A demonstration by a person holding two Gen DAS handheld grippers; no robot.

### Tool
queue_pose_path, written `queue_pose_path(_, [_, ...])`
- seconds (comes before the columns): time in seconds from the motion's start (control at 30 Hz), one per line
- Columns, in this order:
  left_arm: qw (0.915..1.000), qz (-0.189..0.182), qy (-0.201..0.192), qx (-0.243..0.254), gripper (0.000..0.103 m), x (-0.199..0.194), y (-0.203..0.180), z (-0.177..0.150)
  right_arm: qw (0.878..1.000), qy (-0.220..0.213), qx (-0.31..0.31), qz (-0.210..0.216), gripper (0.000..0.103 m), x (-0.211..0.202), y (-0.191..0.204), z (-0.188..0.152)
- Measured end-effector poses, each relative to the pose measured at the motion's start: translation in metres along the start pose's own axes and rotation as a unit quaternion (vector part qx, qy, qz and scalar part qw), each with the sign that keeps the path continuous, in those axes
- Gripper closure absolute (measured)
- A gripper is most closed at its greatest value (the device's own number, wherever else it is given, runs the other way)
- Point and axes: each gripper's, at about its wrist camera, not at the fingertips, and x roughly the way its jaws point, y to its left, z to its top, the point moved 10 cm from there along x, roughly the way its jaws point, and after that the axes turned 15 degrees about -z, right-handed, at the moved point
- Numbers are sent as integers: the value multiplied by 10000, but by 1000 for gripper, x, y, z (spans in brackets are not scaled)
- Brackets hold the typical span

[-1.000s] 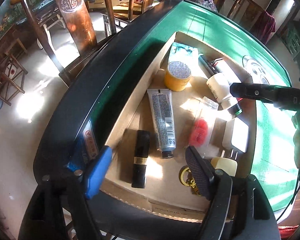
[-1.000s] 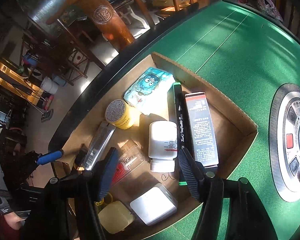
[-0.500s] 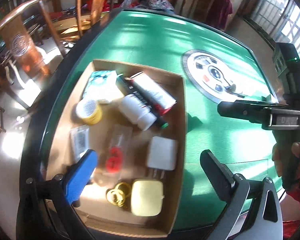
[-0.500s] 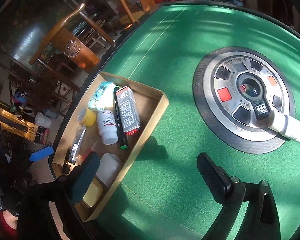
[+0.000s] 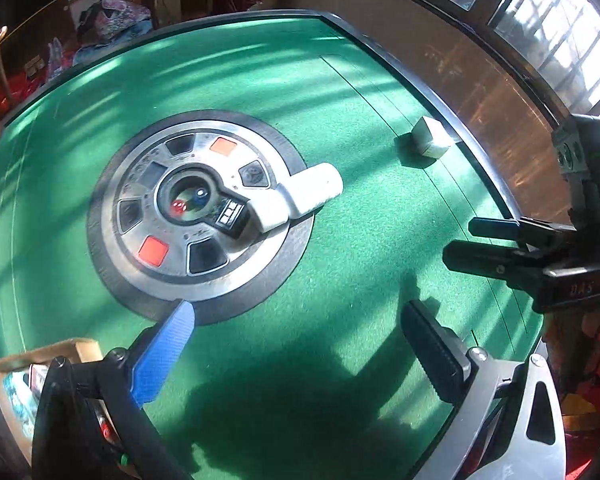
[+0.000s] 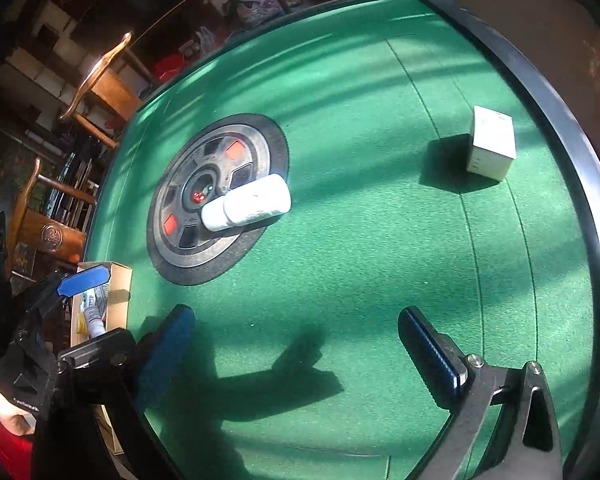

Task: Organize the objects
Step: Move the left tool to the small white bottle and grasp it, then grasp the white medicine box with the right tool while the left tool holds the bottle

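A white bottle [image 5: 300,198] lies on its side on the round metal control panel [image 5: 156,208] at the centre of the green table; it also shows in the right wrist view [image 6: 248,202]. A small white box [image 5: 430,140] stands near the table's far right edge, and in the right wrist view [image 6: 492,142]. The cardboard tray [image 5: 40,356] with several sorted items is at my lower left, and in the right wrist view [image 6: 116,280]. My left gripper [image 5: 296,344] is open and empty above the felt. My right gripper [image 6: 296,340] is open and empty too.
The table has a raised black rim [image 6: 560,120]. Wooden chairs [image 6: 96,92] stand beyond the far left side. The right gripper's fingers [image 5: 496,248] reach in from the right of the left wrist view. Windows [image 5: 560,20] line the far right.
Both grippers have swung away from the cardboard tray to the right, over the table's centre. The white bottle and small white box have come into view. Both stay open.
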Motion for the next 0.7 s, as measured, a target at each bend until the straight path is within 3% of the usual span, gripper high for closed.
queue_pose_path(0.17, [9969,423,259,603,0,48,3,40,9990,75,401,-173,0,5,-47,-4])
queue_pose_path(0.3, [9937,519,329,935,0,68,5,59,9981,145,550,-232,0,10,-67,-7])
queue_pose_path(0.47, [9901,515,728,1081,2,97,11,63,9973,127,629,-346,0,12,-83,0])
queue_pose_path(0.5, [9894,606,745,1089,6,99,13,63,9969,94,650,-433,0,12,-86,4])
queue_pose_path(0.57, [9898,608,793,1018,43,104,14,63,9959,30,682,-593,0,12,-93,11])
queue_pose_path(0.7, [9905,680,793,895,59,105,14,60,9928,-198,636,-997,3,14,-105,35])
